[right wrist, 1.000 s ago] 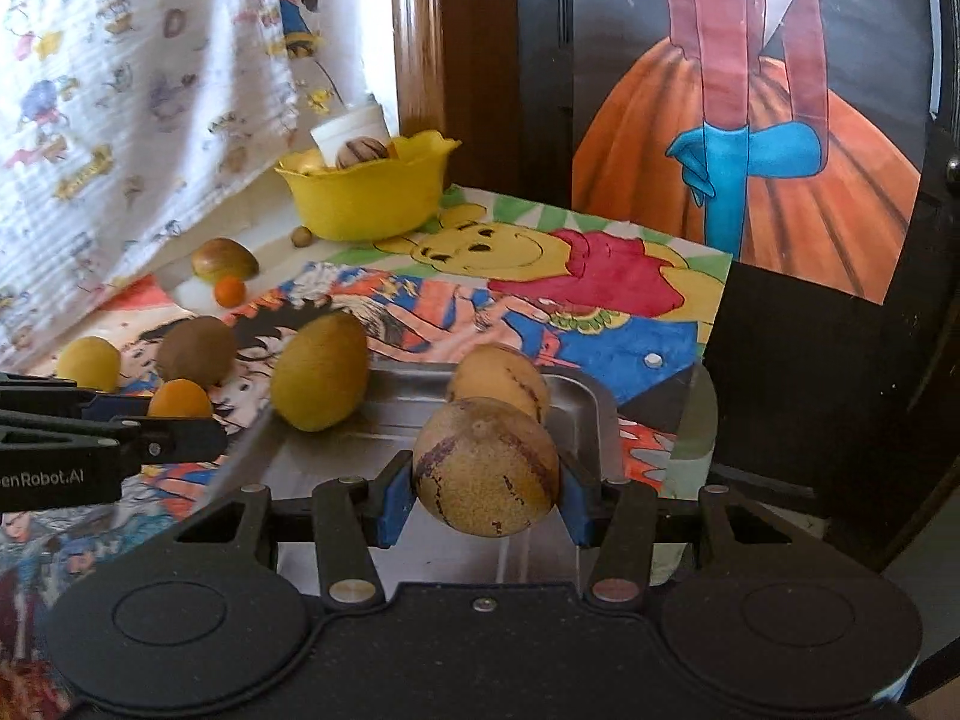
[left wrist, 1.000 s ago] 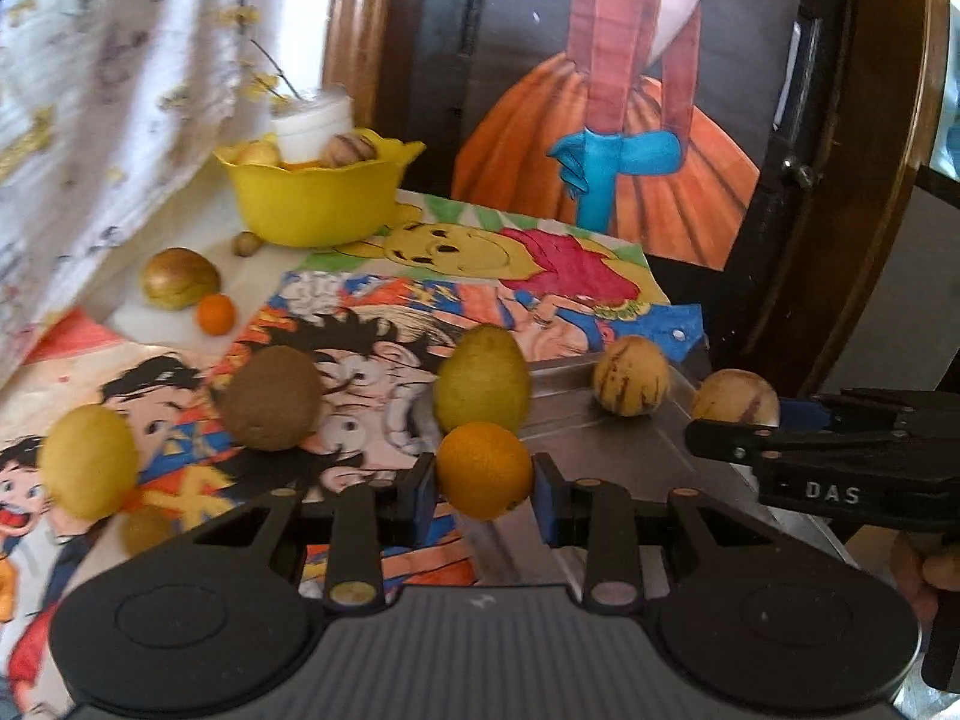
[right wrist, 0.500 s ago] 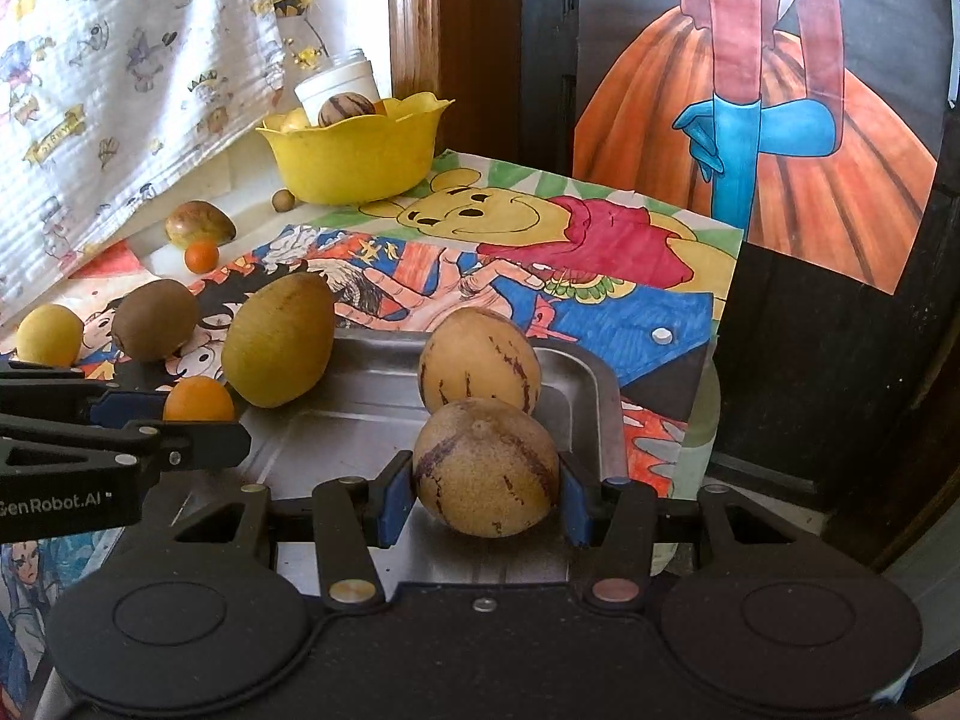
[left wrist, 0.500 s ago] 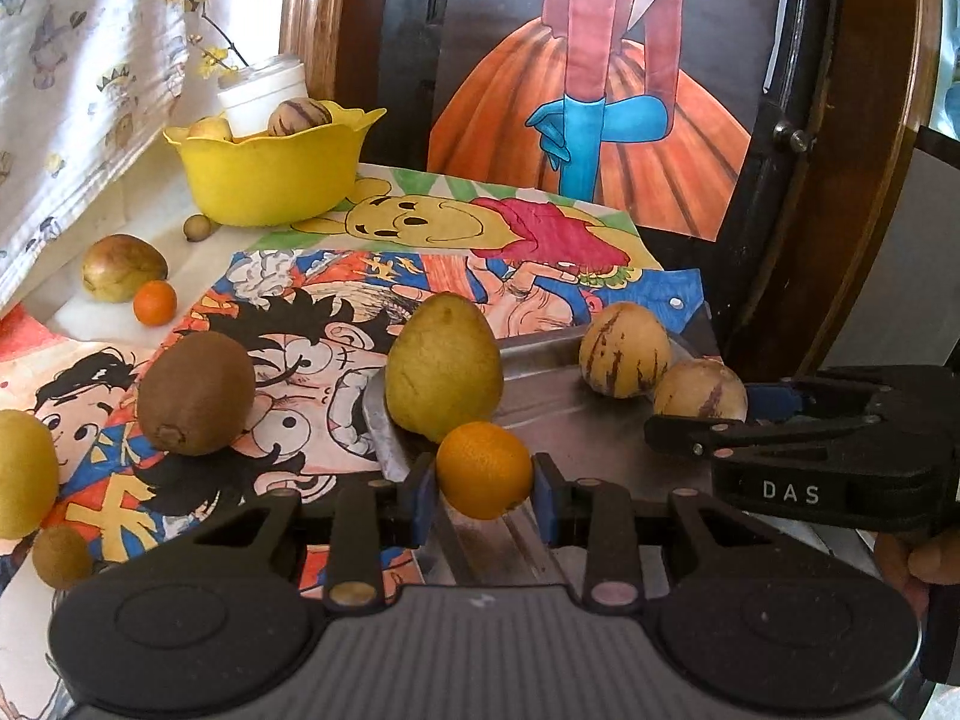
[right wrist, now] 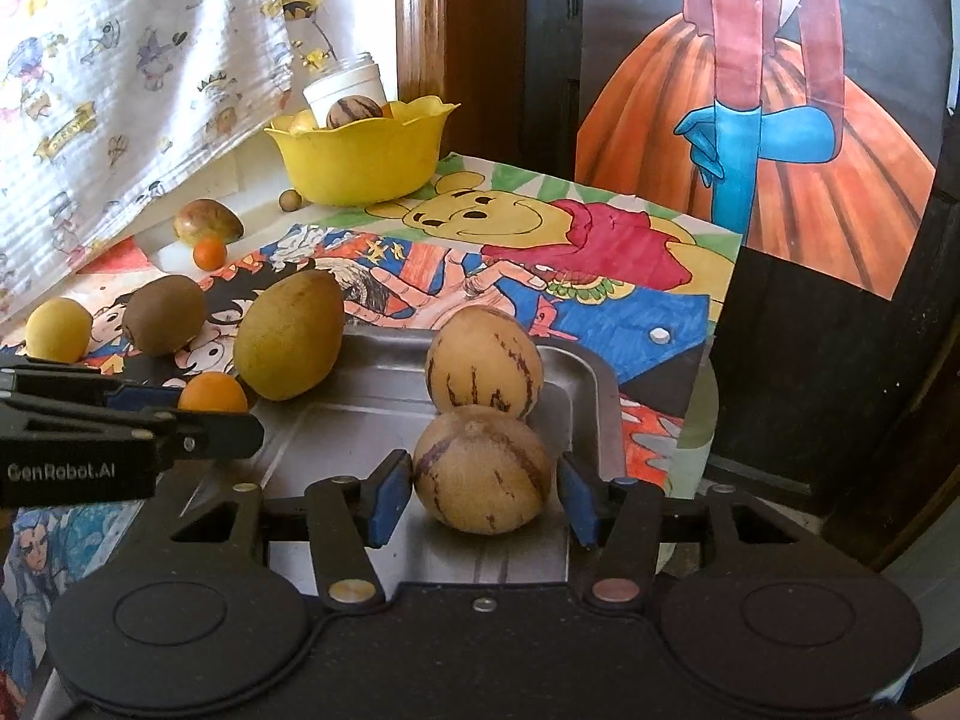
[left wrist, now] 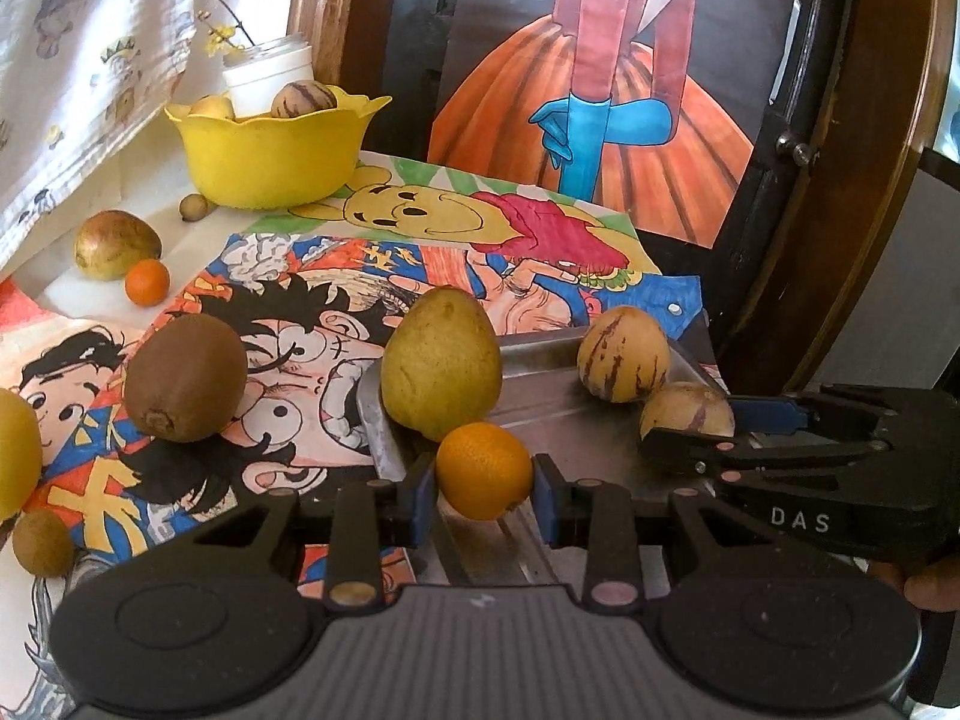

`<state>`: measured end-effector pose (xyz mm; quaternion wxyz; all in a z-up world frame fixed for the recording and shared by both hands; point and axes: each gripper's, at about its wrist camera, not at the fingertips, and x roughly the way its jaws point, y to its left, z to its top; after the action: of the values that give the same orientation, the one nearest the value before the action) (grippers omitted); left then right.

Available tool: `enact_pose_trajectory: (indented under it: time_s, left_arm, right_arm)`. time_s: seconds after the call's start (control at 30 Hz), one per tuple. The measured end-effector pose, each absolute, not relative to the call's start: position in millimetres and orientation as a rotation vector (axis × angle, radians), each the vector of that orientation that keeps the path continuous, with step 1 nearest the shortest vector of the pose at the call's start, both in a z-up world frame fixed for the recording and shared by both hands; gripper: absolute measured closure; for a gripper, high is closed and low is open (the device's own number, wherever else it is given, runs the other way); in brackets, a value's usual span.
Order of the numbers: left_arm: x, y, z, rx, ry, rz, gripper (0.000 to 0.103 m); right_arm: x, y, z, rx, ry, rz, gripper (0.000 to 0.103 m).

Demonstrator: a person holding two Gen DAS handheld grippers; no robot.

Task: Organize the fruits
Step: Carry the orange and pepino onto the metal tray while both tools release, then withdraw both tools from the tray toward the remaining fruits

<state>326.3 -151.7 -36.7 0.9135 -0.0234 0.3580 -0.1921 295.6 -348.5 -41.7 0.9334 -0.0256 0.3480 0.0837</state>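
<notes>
- Holding a small orange (left wrist: 483, 470) in our left tool (left wrist: 483, 498), we are hovering over the metal tray (right wrist: 360, 420).
- Our right tool (right wrist: 480, 495) is opening; the striped melon (right wrist: 482, 470) is sitting loose between its pads.
- A pear (left wrist: 442, 371) and another melon (left wrist: 623, 354) are lying in the tray already.
- Kiwis (left wrist: 185, 377) and other fruit are waiting on the surface (left wrist: 540, 252) beyond.

This looks like a lived-in home room. A table (right wrist: 690, 312) is covered in hand-coloured cartoon drawings (left wrist: 456, 222), with a large painted picture of a figure in an orange skirt (right wrist: 798, 138) propped at twelve o'clock against dark wooden door framing (left wrist: 840, 192). A white curtain printed with small cartoon figures (right wrist: 120, 60) hangs at ten o'clock. A scalloped yellow plastic bowl (left wrist: 270, 162) and loose fruit suggest domestic use.
</notes>
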Motion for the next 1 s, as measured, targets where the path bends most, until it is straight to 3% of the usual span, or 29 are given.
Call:
enact_pose_trajectory:
  time_s: [0.17,0.23,0.27,0.33,0.43,0.67,1.0]
  left_arm:
    - [319,-145,-30,-0.077,0.72,-0.393,0.063]
    - [312,-140,-23,-0.087,0.706,-0.381,0.051]
    - [308,-138,-19,-0.095,0.696,-0.373,0.037]
    - [296,-133,-8,-0.108,0.66,-0.349,0.026]
    - [276,-126,6,-0.105,0.633,-0.334,0.023]
    - [220,-104,32,-0.129,0.572,-0.252,0.001]
    - [152,-84,31,-0.123,0.589,-0.21,0.0]
  right_arm:
    - [270,-353,-27,-0.033,0.685,0.156,0.043]
    - [258,-353,-20,-0.019,0.67,0.153,0.033]
    - [251,-353,-16,-0.011,0.663,0.155,0.032]
    - [236,-352,-8,0.0,0.646,0.16,0.029]
    - [214,-350,5,0.014,0.62,0.165,0.021]
    - [157,-344,28,0.038,0.575,0.17,0.003]
    - [75,-336,34,0.108,0.602,0.184,0.001]
